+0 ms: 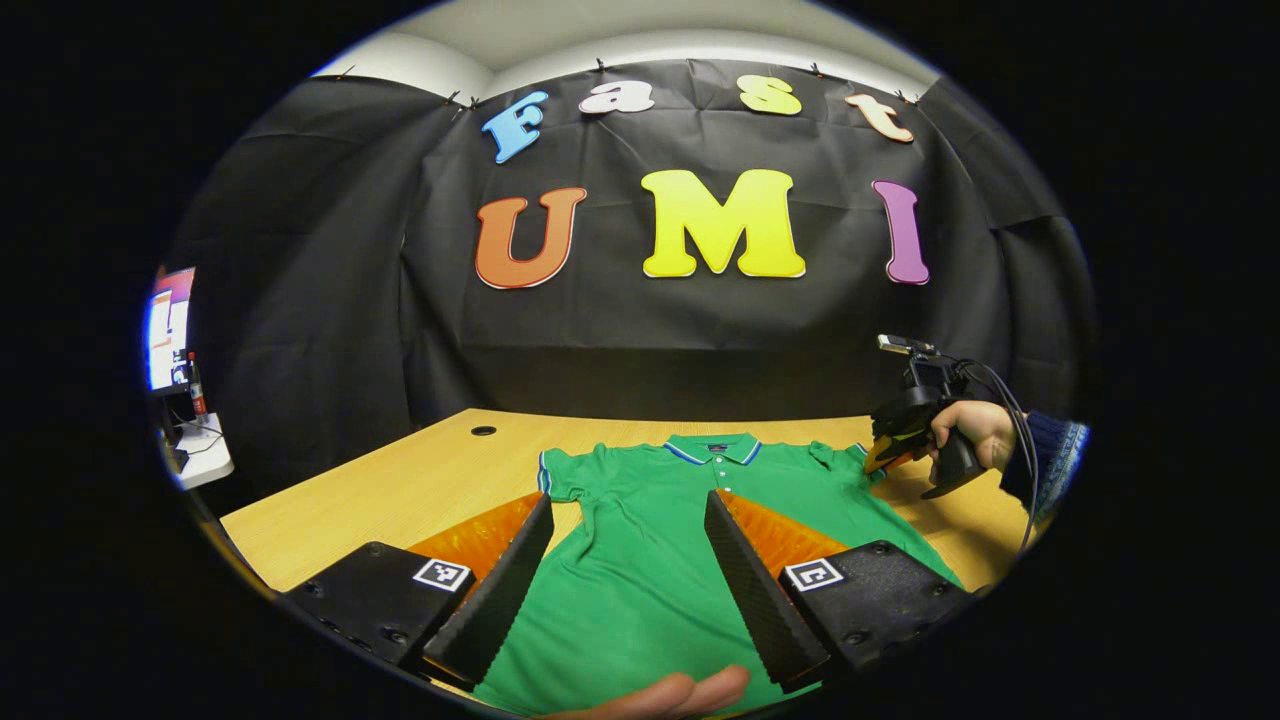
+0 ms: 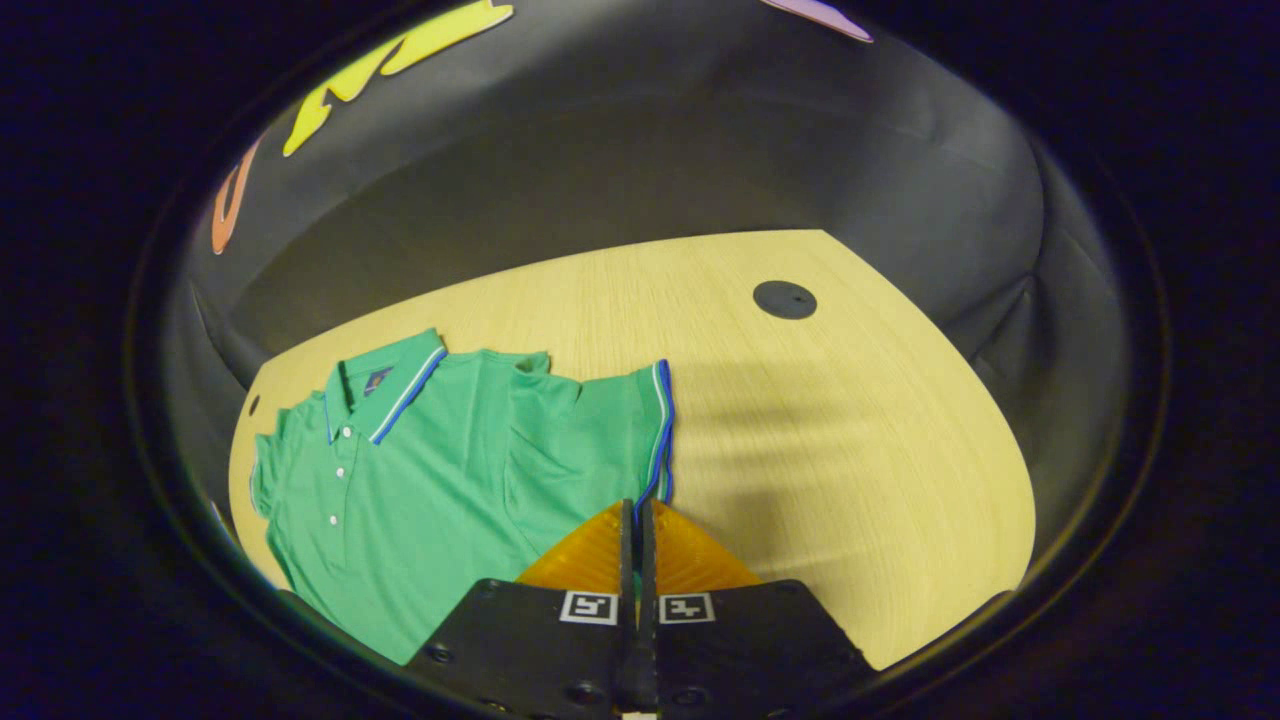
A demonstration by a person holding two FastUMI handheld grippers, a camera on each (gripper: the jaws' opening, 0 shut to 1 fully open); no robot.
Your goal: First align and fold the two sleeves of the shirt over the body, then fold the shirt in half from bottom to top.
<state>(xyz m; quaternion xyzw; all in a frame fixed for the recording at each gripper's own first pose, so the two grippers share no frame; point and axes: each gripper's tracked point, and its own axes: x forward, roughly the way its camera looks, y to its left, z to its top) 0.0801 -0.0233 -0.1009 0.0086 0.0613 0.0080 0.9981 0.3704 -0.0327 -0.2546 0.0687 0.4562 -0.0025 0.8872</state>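
Green shirt (image 1: 640, 560) lies flat on table (image 1: 400, 480), lower centre of left gripper view, sleeves not yet folded. Left hand-held gripper (image 1: 628, 545) released, hovering above body. Right hand-held gripper (image 2: 637, 520) clenched at sleeve (image 2: 620, 430) hem; cannot tell if cloth is pinched, likely for first sleeve fold.

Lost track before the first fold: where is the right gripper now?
In the left gripper view the right gripper sits far right, at the green shirt's sleeve, low over the wooden table.

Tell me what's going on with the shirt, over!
Left hand-held gripper open above the green shirt. Right hand-held gripper shut by one sleeve. Shirt flat, unfolded on the table.
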